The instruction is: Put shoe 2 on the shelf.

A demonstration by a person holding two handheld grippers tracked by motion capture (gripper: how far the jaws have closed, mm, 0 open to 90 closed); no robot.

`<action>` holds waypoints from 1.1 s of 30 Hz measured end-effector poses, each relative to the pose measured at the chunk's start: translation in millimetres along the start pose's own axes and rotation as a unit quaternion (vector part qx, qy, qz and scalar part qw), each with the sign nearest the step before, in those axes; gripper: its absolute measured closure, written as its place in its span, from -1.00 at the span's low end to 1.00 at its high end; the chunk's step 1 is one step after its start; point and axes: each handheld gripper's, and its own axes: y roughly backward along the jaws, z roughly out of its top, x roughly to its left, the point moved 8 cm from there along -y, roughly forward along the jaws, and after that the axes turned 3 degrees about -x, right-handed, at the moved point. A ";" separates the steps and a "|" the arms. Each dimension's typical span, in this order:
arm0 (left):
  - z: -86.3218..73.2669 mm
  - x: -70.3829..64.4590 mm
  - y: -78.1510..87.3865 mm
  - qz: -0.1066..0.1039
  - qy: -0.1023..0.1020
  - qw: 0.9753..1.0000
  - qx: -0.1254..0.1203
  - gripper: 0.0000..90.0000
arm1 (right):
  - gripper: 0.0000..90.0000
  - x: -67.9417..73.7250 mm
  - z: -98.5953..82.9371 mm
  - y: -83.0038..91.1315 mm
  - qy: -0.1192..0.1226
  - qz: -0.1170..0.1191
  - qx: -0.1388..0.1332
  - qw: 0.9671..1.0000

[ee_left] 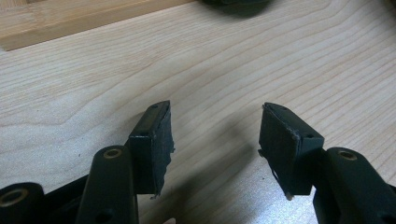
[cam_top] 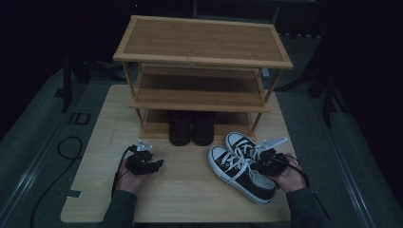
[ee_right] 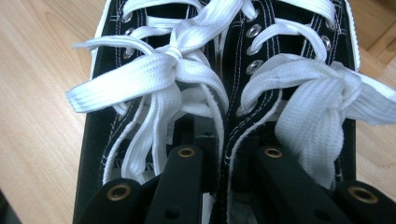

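Note:
A pair of black sneakers [cam_top: 227, 163] with white laces and toe caps lies side by side on the wooden table [cam_top: 185, 194], right of centre, toes toward the rack. My right gripper [cam_top: 263, 160] comes in from their heel end. In the right gripper view its jaws reach into the two shoe openings, and the right gripper [ee_right: 229, 140] is shut on the adjoining inner walls of the sneakers [ee_right: 233, 70]. My left gripper [cam_top: 154, 165] rests low over bare table at the left. It is open, and the left gripper [ee_left: 215, 135] has only wood grain between its pads.
A three-tier wooden shoe rack [cam_top: 202, 40] stands at the back of the table. A pair of dark shoes [cam_top: 191, 128] sits on its bottom shelf; the upper shelves are bare. A cable [cam_top: 69, 147] loops on the floor at the left.

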 end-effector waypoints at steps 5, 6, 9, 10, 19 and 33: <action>-0.2 -0.2 0.0 0.001 0.000 1.000 0.000 -0.01 | 0.89 1.0 5.7 5.6 0.005 0.003 0.000 1.000; -0.2 -0.2 0.0 0.001 0.000 1.000 0.000 -0.01 | 0.89 0.9 6.9 6.9 0.007 0.002 0.000 1.000; -0.2 -0.4 -0.1 0.002 -0.001 1.000 0.000 -0.01 | 0.89 -0.1 10.9 11.6 0.014 0.001 -0.002 1.000; -0.2 -0.4 -0.1 0.002 -0.001 1.000 0.000 -0.01 | 0.89 -0.3 12.4 13.9 0.016 0.001 -0.003 1.000; -0.2 -0.6 -0.1 0.002 -0.001 1.000 -0.001 -0.01 | 0.88 -1.1 20.0 26.9 0.033 0.009 -0.009 0.999; -0.3 -1.0 -0.1 0.002 -0.001 1.000 0.000 -0.01 | 0.88 2.4 35.6 37.6 0.057 0.020 -0.017 0.998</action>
